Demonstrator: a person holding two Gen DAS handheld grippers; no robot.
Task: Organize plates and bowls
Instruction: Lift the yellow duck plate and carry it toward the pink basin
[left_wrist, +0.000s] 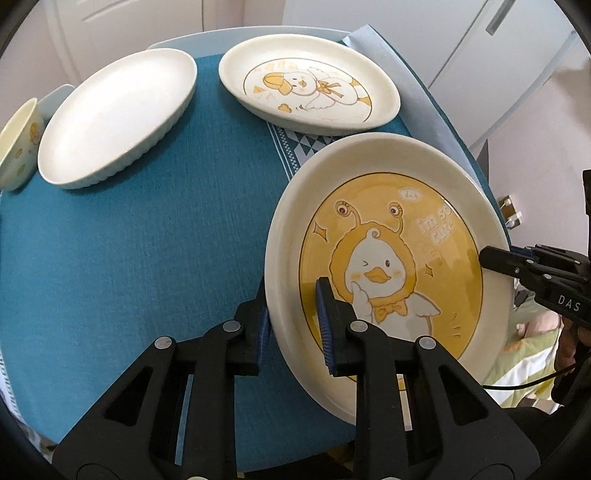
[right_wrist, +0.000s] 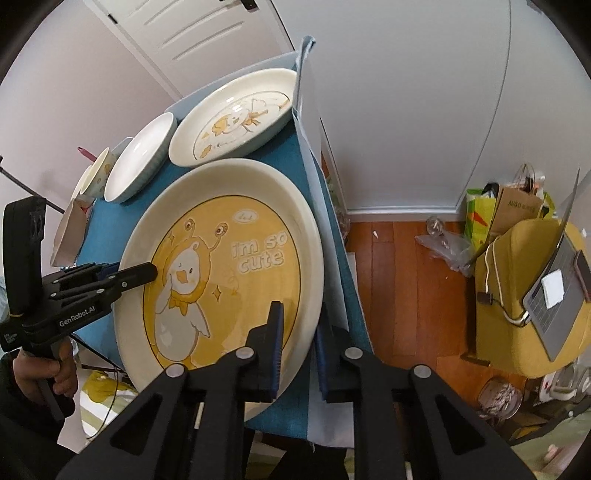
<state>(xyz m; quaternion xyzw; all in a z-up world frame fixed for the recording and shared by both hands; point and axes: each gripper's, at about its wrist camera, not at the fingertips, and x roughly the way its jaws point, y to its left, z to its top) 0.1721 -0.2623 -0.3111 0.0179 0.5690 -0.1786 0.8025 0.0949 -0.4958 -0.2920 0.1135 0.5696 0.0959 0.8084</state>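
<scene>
Both grippers are on the yellow duck plate (left_wrist: 388, 266) at the tabletop's (left_wrist: 147, 240) near right corner. The left gripper (left_wrist: 295, 321) is clamped on its left rim, the right gripper (right_wrist: 299, 347) pinches the opposite rim by the tabletop's right edge. Toward the far edge sit a pale duck plate (left_wrist: 306, 85), a plain white dish (left_wrist: 118, 118), and, at the left edge, a small bowl (left_wrist: 18, 144).

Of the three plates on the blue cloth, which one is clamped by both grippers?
The large yellow duck plate reading "im so cute": the left gripper and right gripper pinch opposite rims. The plain white dish and pale duck plate lie untouched.
</scene>
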